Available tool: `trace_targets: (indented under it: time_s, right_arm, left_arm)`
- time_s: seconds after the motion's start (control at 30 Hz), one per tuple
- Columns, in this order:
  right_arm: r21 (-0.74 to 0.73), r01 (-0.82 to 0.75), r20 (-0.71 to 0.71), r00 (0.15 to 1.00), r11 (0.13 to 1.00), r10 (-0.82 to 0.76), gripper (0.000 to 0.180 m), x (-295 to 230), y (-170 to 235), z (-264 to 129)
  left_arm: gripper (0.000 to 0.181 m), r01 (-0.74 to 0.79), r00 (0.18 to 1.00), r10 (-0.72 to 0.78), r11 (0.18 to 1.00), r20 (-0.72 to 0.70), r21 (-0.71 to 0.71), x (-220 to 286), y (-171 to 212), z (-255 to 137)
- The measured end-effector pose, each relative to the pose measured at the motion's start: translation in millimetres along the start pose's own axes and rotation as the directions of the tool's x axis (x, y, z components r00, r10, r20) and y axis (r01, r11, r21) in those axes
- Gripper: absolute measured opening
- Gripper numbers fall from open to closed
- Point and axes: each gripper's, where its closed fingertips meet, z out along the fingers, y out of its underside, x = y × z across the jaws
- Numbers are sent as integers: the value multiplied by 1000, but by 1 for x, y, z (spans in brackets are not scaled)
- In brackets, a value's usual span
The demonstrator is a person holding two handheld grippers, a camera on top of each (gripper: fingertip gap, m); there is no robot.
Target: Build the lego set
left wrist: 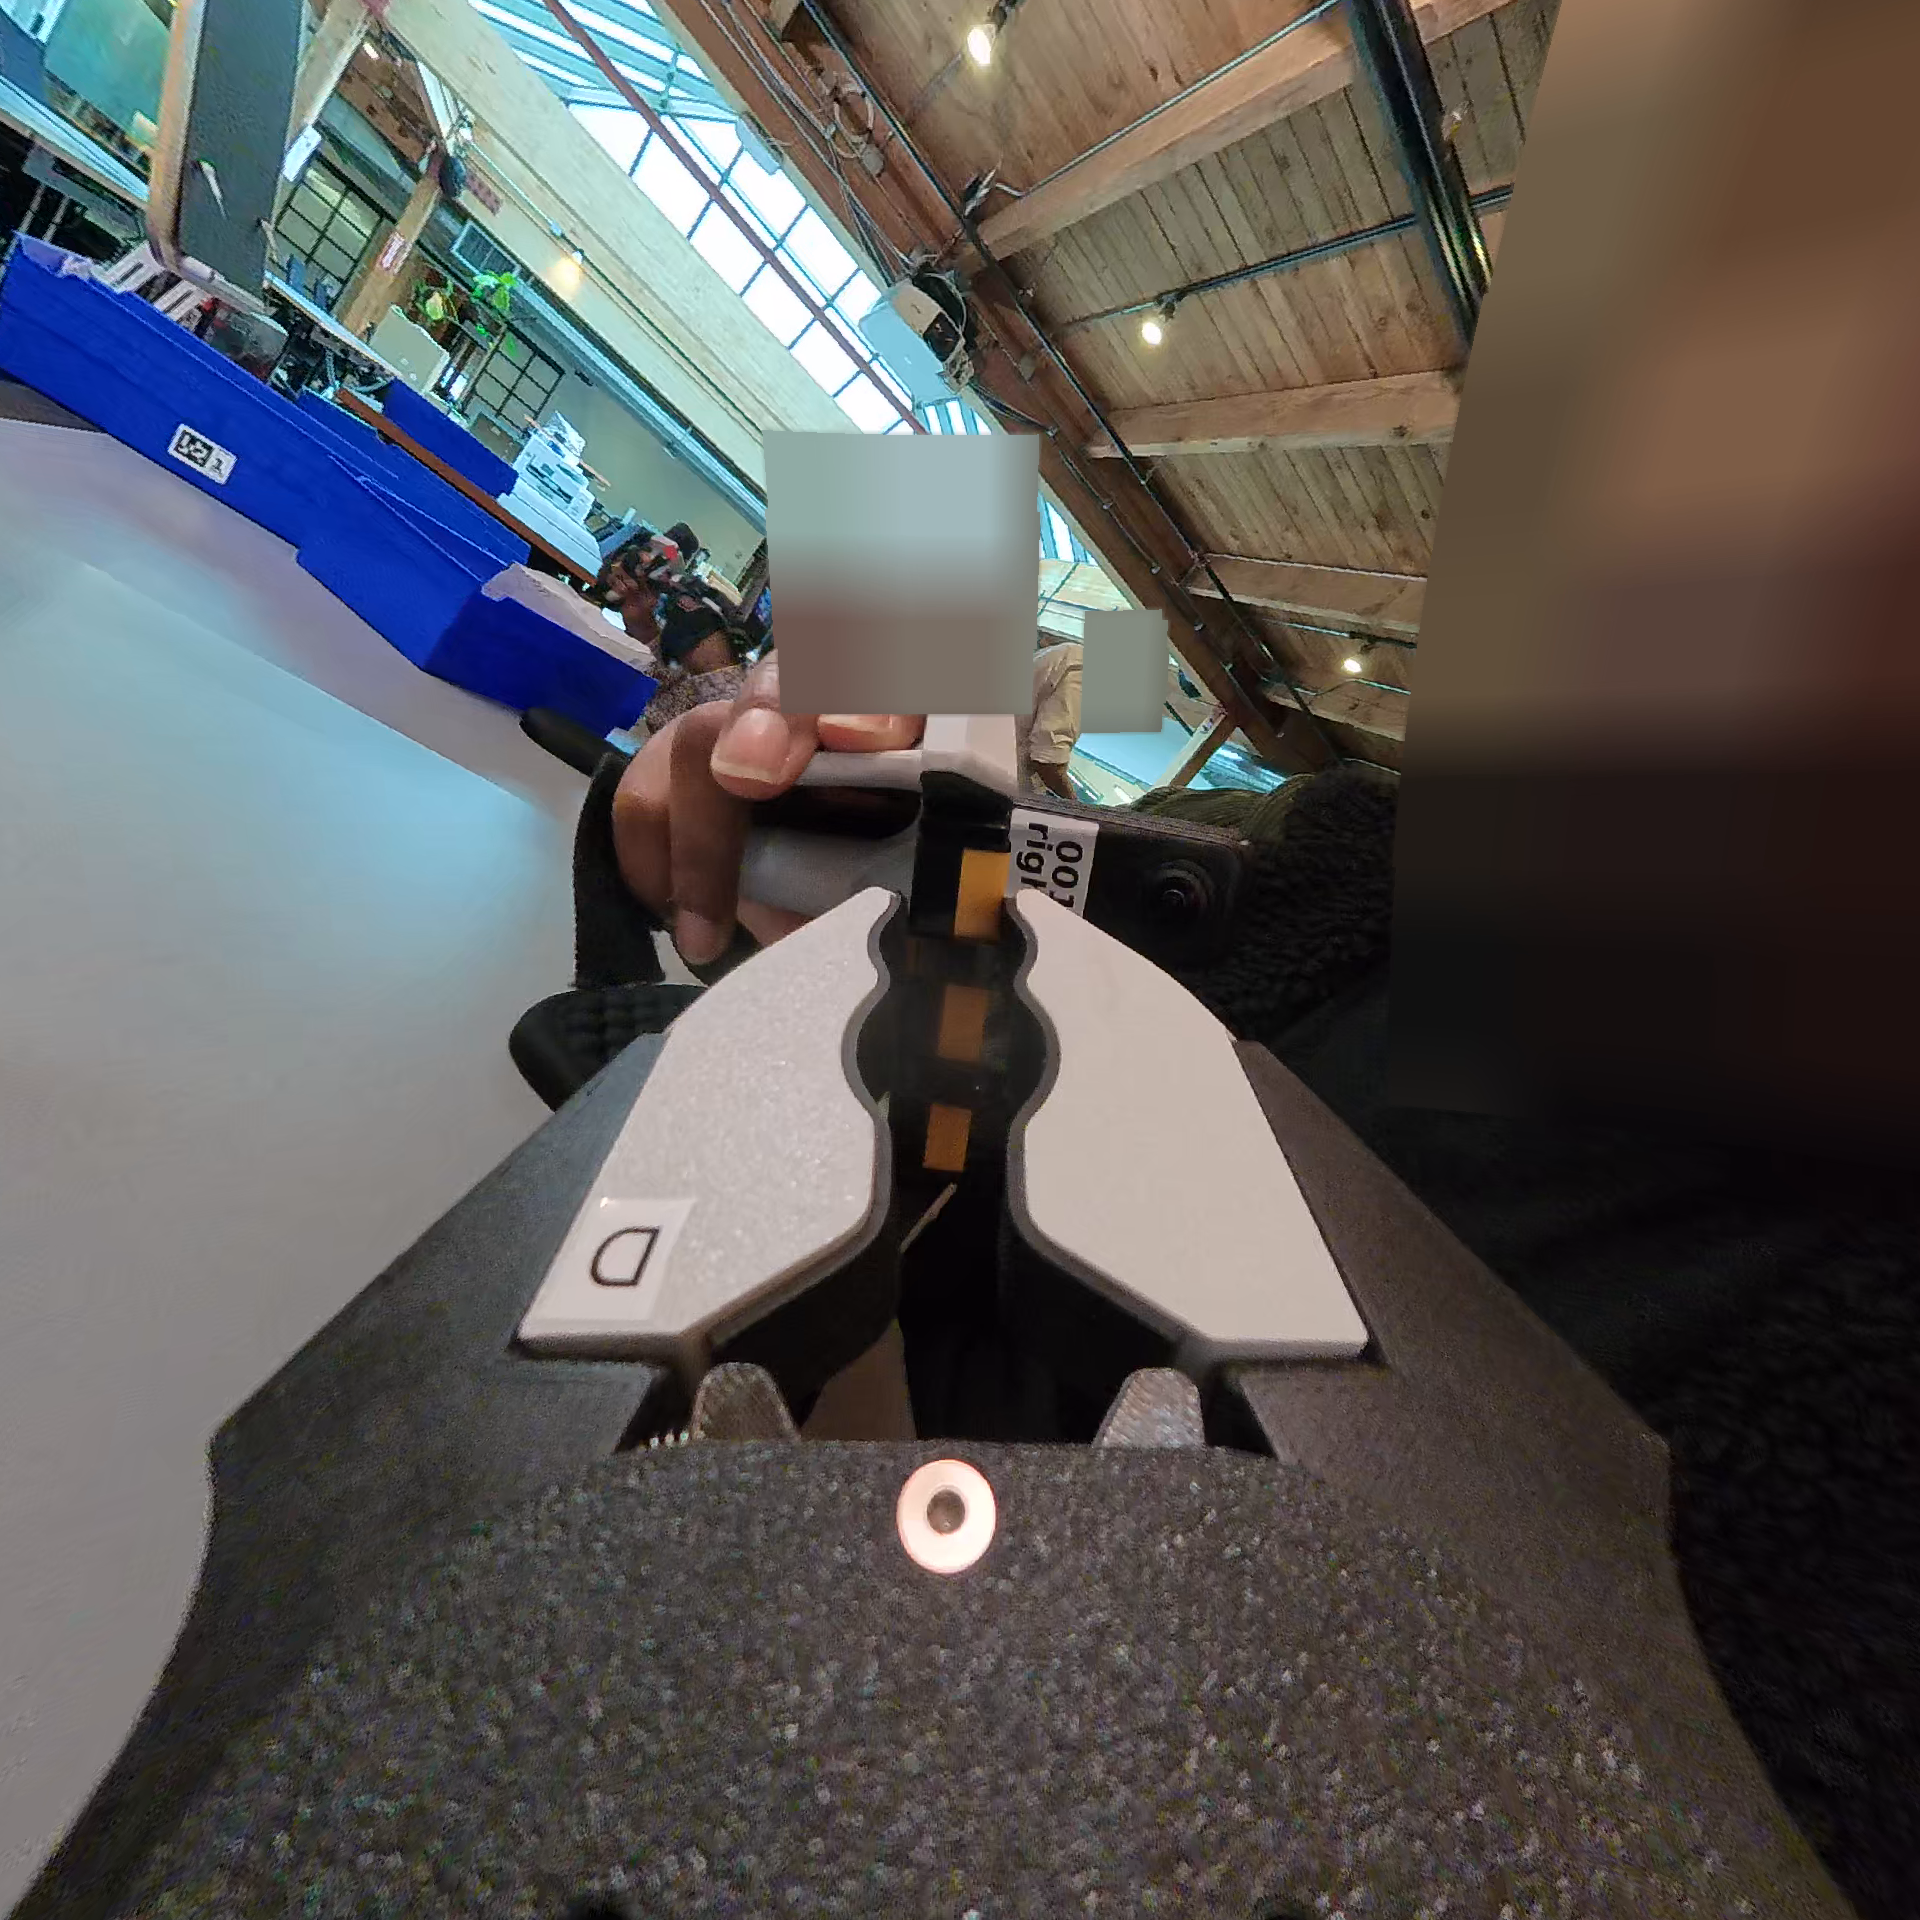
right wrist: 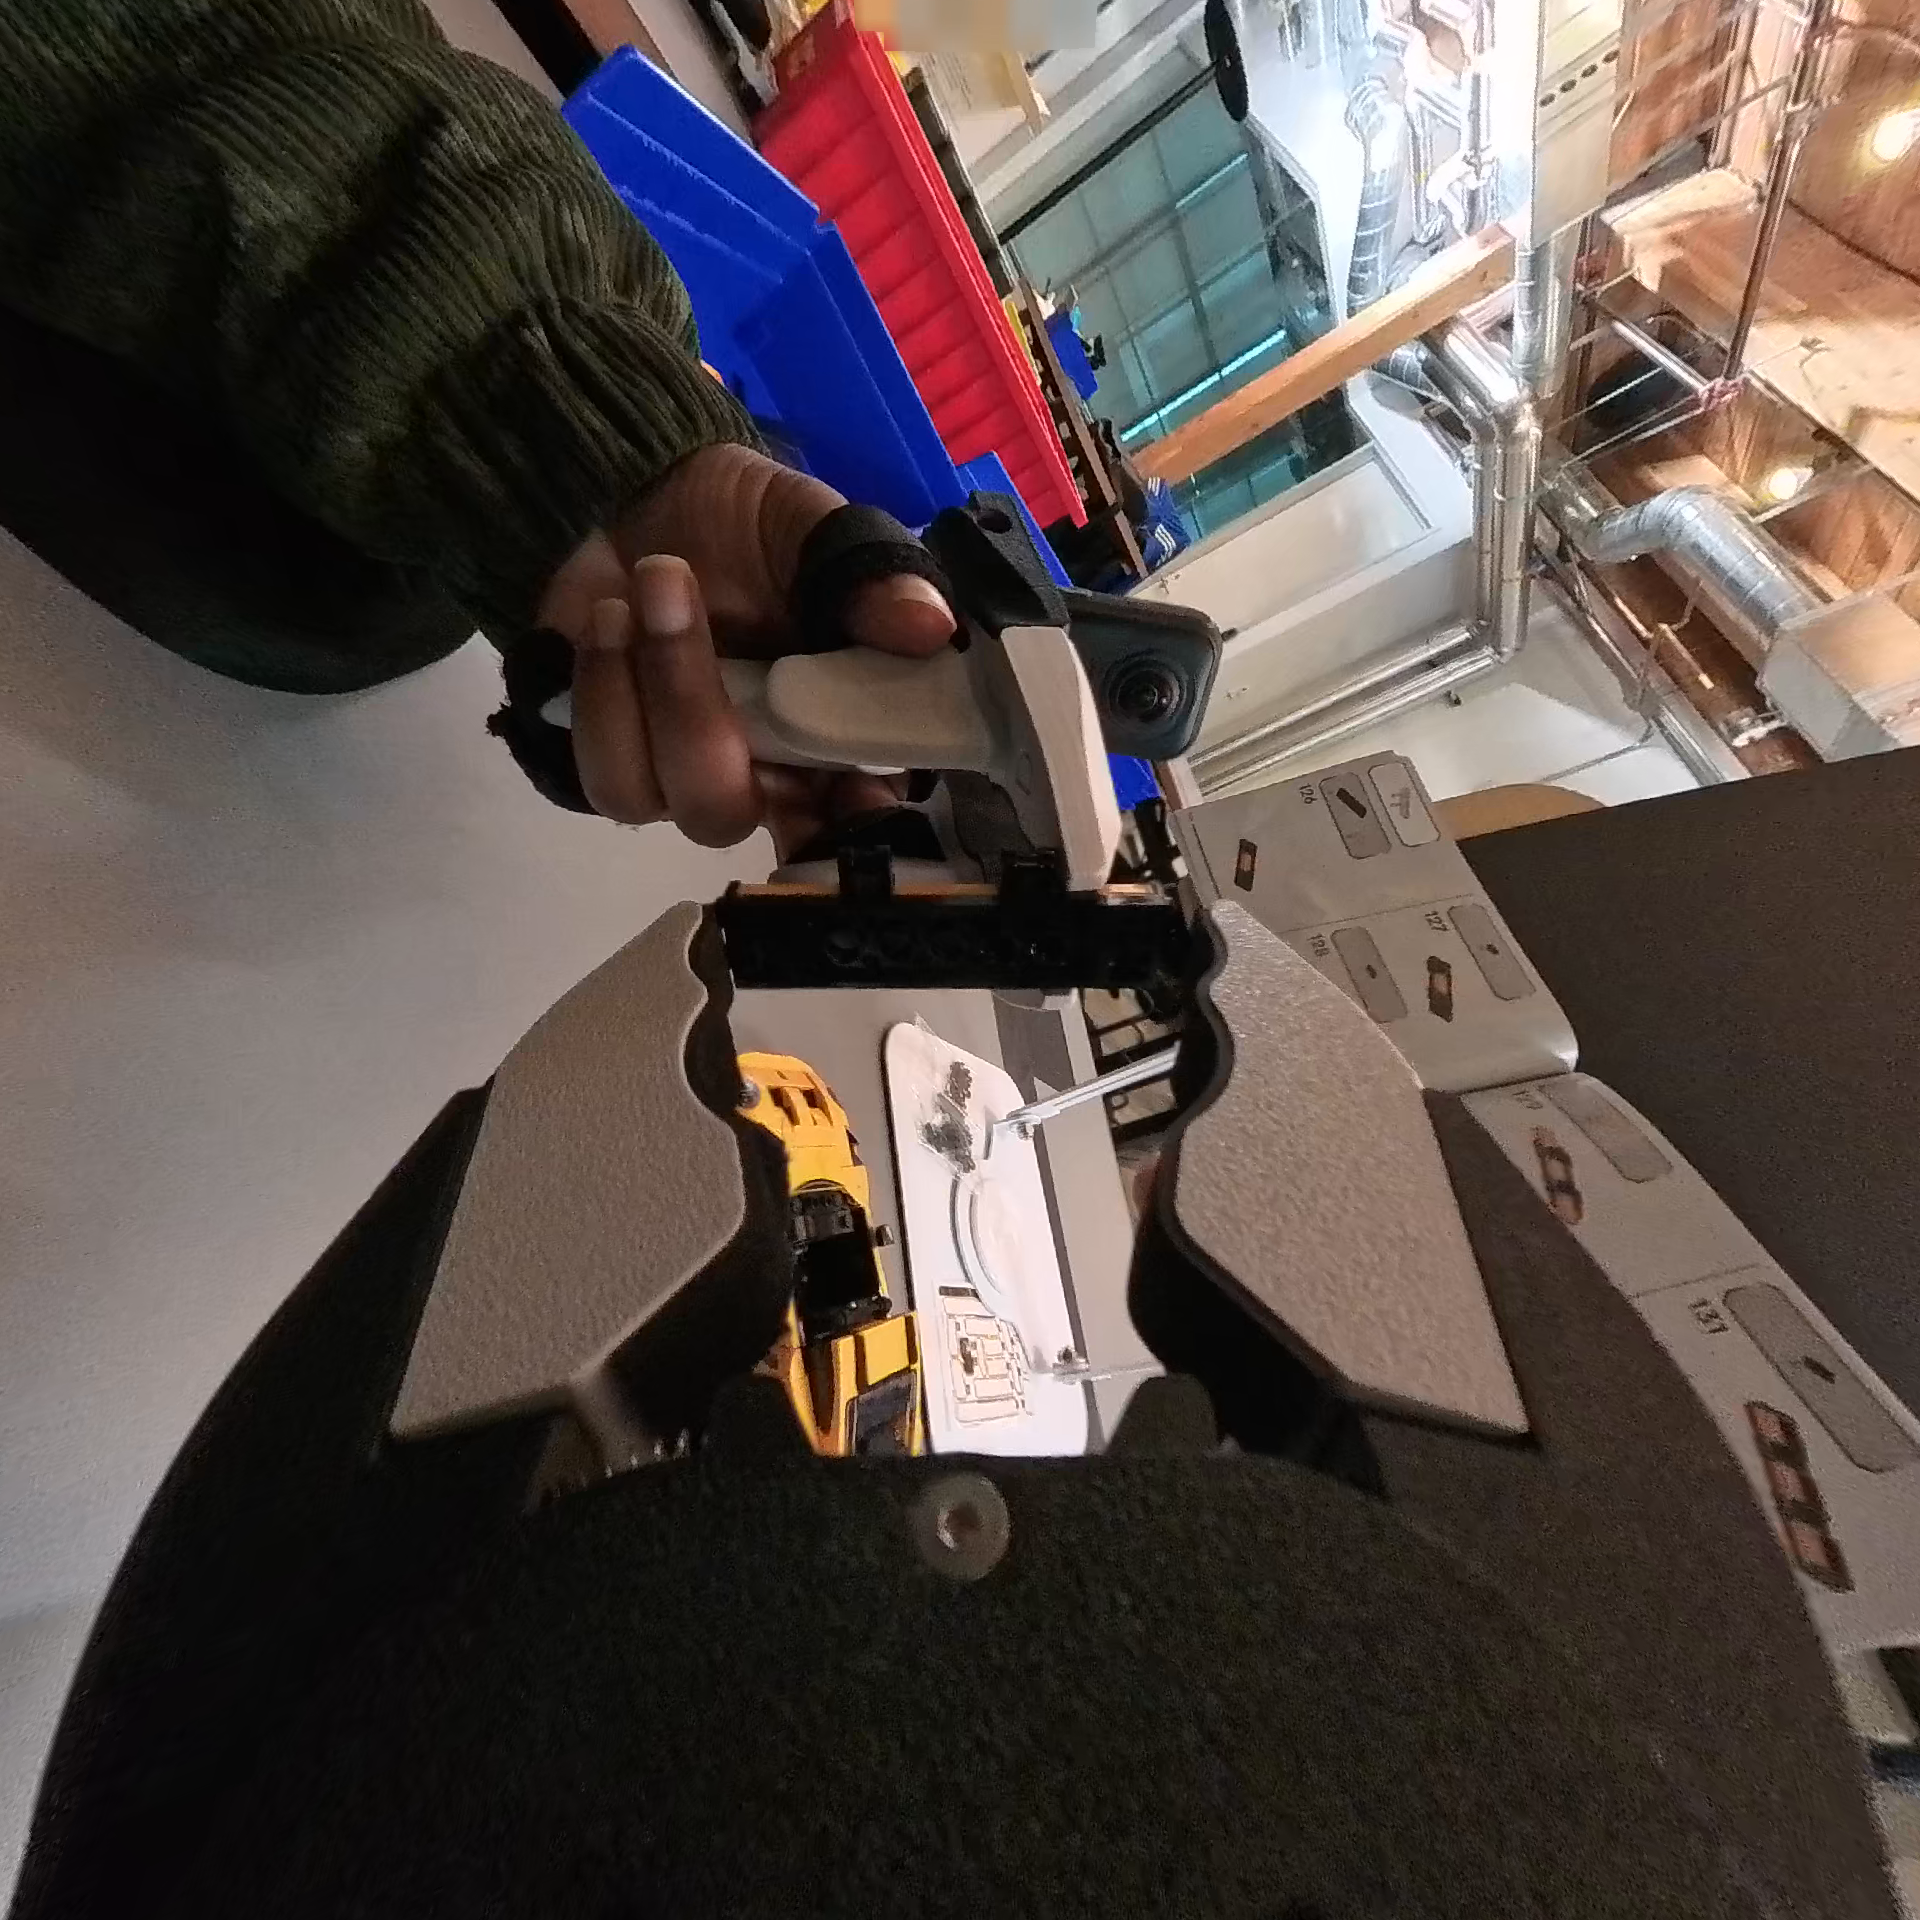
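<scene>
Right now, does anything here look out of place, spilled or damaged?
Nothing stands out. The left gripper and right gripper both hold the black piece; the small parts lie on the white tray beside the yellow car.

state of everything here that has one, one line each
left tool: shut on the black and orange lego piece
black and orange lego piece: held off the table, clamped from both sides
right tool: shut on the same piece, across its ends
yellow lego car: partly built, lying on the table
instruction booklet: open
white tray: holds small dark parts
</scene>
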Motion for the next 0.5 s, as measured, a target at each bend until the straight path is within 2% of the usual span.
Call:
trace_targets:
  time_s: [0.33,0.5]
  right_arm:
    - [10,-54,24,998,998,54,83,-4,4,3]
    - [4,-45,19,999,999,45,83,-5,5,4]
  left_arm:
    - [30,-70,996,72,997,60,-20,-6,1,-1]
    - [24,-59,996,61,997,58,-47,-6,6,1]
